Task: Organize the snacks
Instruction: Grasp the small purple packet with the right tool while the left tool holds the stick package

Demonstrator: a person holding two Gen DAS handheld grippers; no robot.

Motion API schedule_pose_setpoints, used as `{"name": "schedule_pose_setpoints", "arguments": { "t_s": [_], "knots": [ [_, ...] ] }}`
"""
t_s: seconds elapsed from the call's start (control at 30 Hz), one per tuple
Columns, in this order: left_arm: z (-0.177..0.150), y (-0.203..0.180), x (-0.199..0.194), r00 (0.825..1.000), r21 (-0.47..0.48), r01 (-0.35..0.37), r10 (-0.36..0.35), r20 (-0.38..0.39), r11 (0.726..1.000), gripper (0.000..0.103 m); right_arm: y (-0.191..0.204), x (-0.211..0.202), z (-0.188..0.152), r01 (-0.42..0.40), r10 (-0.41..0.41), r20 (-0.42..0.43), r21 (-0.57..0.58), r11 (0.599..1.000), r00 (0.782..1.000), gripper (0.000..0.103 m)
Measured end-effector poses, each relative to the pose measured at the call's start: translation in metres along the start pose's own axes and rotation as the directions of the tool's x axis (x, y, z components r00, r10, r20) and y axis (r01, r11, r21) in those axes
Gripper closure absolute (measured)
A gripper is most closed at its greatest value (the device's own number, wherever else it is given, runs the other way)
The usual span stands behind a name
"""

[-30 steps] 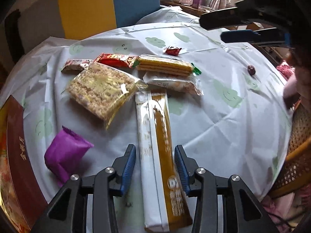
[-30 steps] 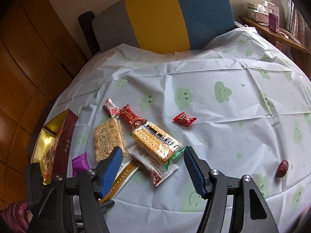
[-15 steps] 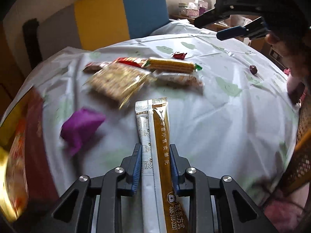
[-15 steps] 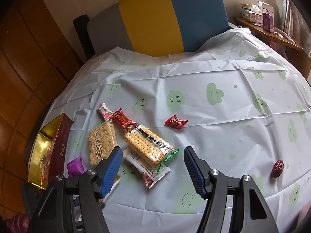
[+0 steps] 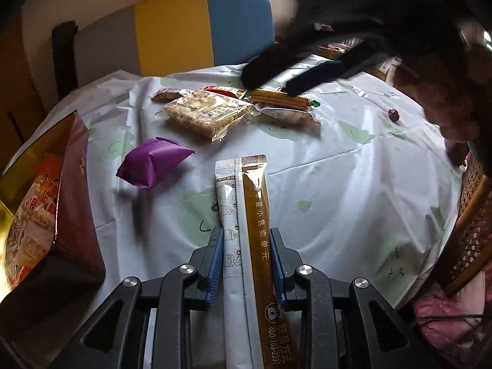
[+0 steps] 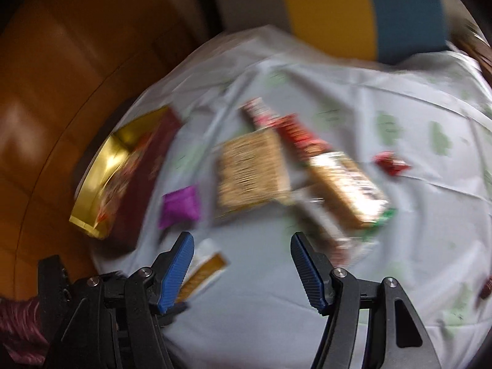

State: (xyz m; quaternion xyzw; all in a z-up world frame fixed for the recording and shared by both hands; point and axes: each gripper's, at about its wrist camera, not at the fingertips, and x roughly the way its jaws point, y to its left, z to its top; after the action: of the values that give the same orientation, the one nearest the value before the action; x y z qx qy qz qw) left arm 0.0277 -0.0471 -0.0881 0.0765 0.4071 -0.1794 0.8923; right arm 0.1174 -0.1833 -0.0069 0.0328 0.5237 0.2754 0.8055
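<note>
My left gripper (image 5: 246, 246) is shut on a long white and gold sachet (image 5: 246, 203), whose far end sticks out over the tablecloth. A purple packet (image 5: 153, 161) lies to its left, beside the open maroon and gold gift box (image 5: 73, 203). Farther back lie a rice cracker pack (image 5: 206, 112), a biscuit pack (image 5: 279, 100) and a white-wrapped snack (image 5: 292, 117). My right gripper (image 6: 241, 240) is open and holds nothing. It hovers over the near side of the pile, and in the left wrist view the right gripper (image 5: 270, 84) hangs above the biscuit pack. The right wrist view is blurred.
A red candy (image 6: 392, 163) and a dark red date (image 5: 393, 114) lie apart on the right of the tablecloth (image 5: 353, 184). A grey, yellow and blue chair back (image 5: 203, 30) stands behind the table. A wicker chair (image 5: 473, 230) is at the right edge.
My left gripper has closed on the long sachet and drawn it back from the pile, nearer the gift box. My right gripper has swung left and down over the snacks.
</note>
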Motion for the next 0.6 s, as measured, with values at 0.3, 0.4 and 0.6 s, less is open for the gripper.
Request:
{"name": "schedule_pose_setpoints", "arguments": {
  "t_s": [0.3, 0.4, 0.6],
  "knots": [
    [-0.003, 0.004, 0.000, 0.999, -0.020, 0.024, -0.023, 0.026, 1.000, 0.074, 0.074, 0.074, 0.038, -0.003, -0.035, -0.157, -0.236, 0.972, 0.987, 0.028],
    [-0.004, 0.006, -0.001, 0.999, -0.030, 0.035, -0.034, 0.029, 0.999, 0.073, 0.086, 0.095, 0.046, 0.015, -0.072, -0.191, -0.284, 0.959, 0.979, 0.022],
    [-0.005, 0.008, -0.001, 0.999, -0.034, 0.042, -0.040, 0.034, 0.999, 0.073, 0.091, 0.132, 0.044, 0.085, -0.180, -0.244, -0.354, 0.931, 0.953, 0.029]
  ]
}}
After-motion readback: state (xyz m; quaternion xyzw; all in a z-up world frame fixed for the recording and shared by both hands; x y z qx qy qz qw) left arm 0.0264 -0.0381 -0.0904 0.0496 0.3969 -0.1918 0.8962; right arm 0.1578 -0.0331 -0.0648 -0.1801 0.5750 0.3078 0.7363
